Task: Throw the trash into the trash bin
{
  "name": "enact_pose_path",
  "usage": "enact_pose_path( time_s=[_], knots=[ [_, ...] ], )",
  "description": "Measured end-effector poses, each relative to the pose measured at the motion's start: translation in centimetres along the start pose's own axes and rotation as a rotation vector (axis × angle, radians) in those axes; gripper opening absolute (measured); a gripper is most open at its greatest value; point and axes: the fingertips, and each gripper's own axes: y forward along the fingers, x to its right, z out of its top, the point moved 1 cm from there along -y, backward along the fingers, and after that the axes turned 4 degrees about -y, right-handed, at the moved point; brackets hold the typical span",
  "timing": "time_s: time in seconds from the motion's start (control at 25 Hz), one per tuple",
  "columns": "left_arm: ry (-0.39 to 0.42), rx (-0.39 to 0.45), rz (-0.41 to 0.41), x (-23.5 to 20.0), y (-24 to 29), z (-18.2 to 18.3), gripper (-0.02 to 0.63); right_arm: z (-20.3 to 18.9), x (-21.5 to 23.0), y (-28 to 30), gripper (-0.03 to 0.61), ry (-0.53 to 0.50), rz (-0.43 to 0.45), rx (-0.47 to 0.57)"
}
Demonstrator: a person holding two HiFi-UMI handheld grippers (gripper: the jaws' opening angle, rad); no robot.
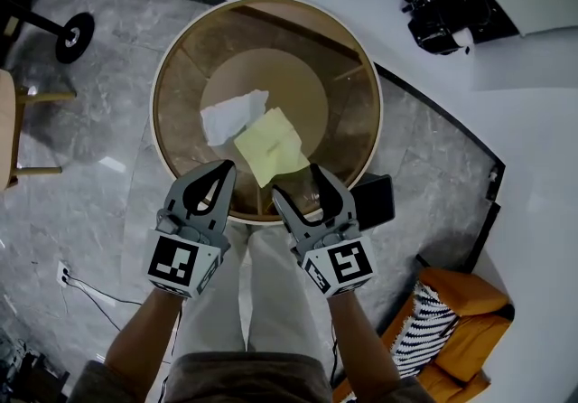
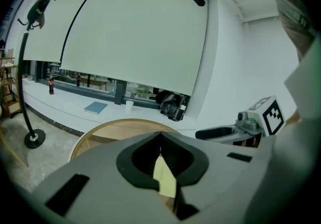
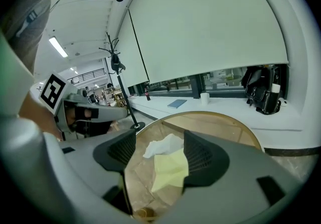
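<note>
My right gripper (image 1: 296, 182) has its jaws spread wide, and they aren't clamped on anything. In its own view the yellow paper (image 3: 170, 168) sits in the gap, up against the right-hand pad, though I can't tell if it actually touches. From the head view that same sheet is over the round glass tabletop (image 1: 153, 112), near the front edge. Its lower corner is just beside the right gripper's jaw tips. A crumpled white paper (image 1: 230, 117) lies right behind it, and the two overlap a little at the yellow sheet's top left corner.

My left gripper (image 1: 224, 168) is clenched, jaw tips meeting. Its own view shows a thin sliver of pale yellow in the slot behind the tips (can't tell whether it's pinched there or just seen through the gap). Both grippers hang side by side over the near rim, pointing across the tabletop and tilted down a bit.

A black boxy thing (image 1: 377, 198) sits just right of the right gripper, beside the table rim, and I can't make out what it is. An orange armchair (image 1: 461, 320) with a striped cushion is on the floor further right.
</note>
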Motion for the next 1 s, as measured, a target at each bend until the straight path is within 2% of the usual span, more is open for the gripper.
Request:
enact_pose_path(
  time_s=[0.2,0.68,1.0],
  knots=[
    [-0.01,-0.01,-0.005,0.3,0.5,-0.6,0.02,-3.5,1.3,2.0,0.306,0.008,-0.017,-0.078],
    [-0.016,-0.075,-0.03,0.7,1.0,-2.8,0.02,-14.0,4.6,6.9,0.331,0.032,-0.097,-0.347],
    [-0.027,-0.088,-0.047,0.8,1.4,-3.0,0.02,-16.1,5.1,7.3,0.333,0.024,-0.126,-0.418]
  ],
)
